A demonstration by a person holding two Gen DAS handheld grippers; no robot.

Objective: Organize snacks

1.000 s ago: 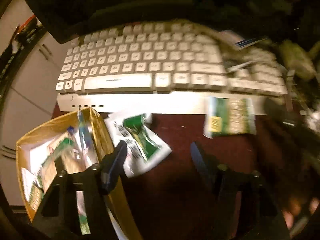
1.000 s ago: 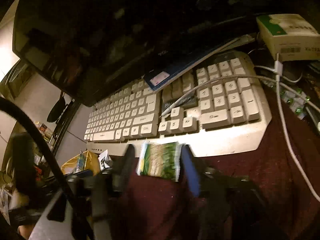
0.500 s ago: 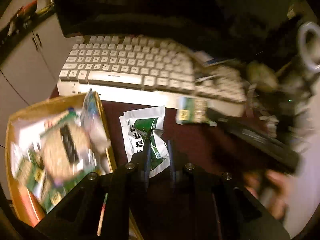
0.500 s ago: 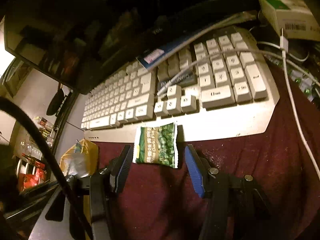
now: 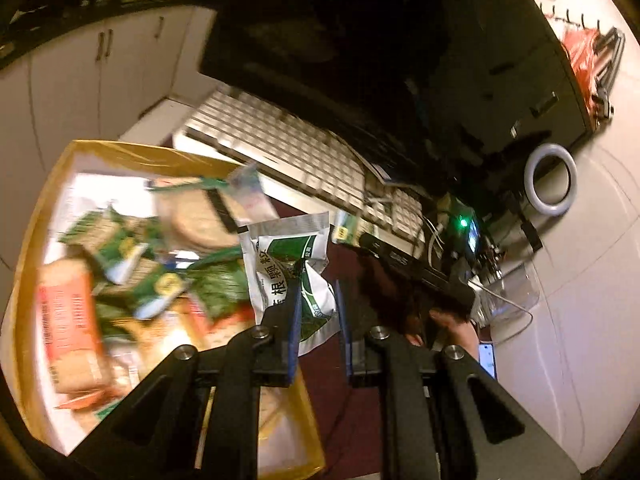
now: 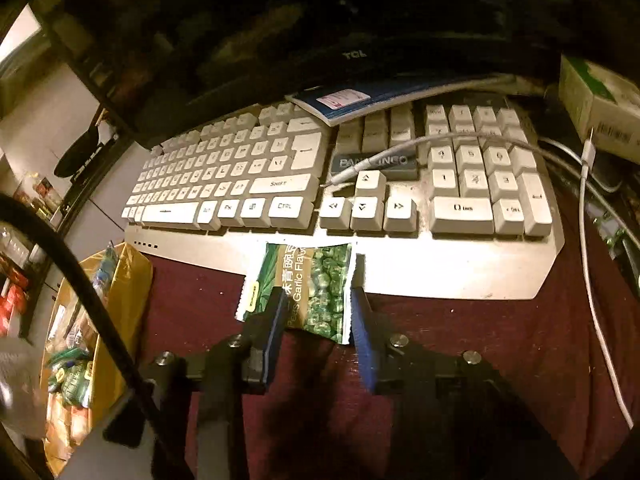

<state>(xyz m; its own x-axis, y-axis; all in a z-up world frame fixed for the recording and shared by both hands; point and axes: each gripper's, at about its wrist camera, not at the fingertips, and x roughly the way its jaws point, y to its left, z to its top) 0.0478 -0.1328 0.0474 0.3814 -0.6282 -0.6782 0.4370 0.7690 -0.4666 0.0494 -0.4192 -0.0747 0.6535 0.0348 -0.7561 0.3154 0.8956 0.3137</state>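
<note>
1. Where the left wrist view looks down, the left gripper (image 5: 316, 312) has its fingers (image 5: 294, 316) pinching a white-and-green snack pouch (image 5: 288, 260), which hangs crumpled above the edge of the yellow box (image 5: 132, 152).
2. That box sits at the counter's left end, just beside the keyboard (image 5: 304, 152), and is already crowded with snacks: green packets (image 5: 116, 240), a round cracker pack (image 5: 196, 216), and an orange wrapper (image 5: 68, 320) (all somewhat blurred).
3. Further right in the same view, a hand (image 5: 448, 324) holds the other tool's dark body.
4. Seen from the right wrist, the right gripper (image 6: 316, 304) has its fingers (image 6: 362, 300) closing around a green pea packet (image 6: 312, 288) printed "Garlic Flavor"; the right one touches the packet's edge and the left one overlaps its face.
5. This packet lies flat on the dark red counter (image 6: 460, 340), its top edge resting on the front lip of the keyboard (image 6: 400, 256).
6. A white cable (image 6: 592, 280) trails down the counter at right, and a blue booklet (image 6: 360, 100) rests on the keyboard's upper rows.
7. The yellow box (image 6: 132, 280) shows at lower left.
</note>
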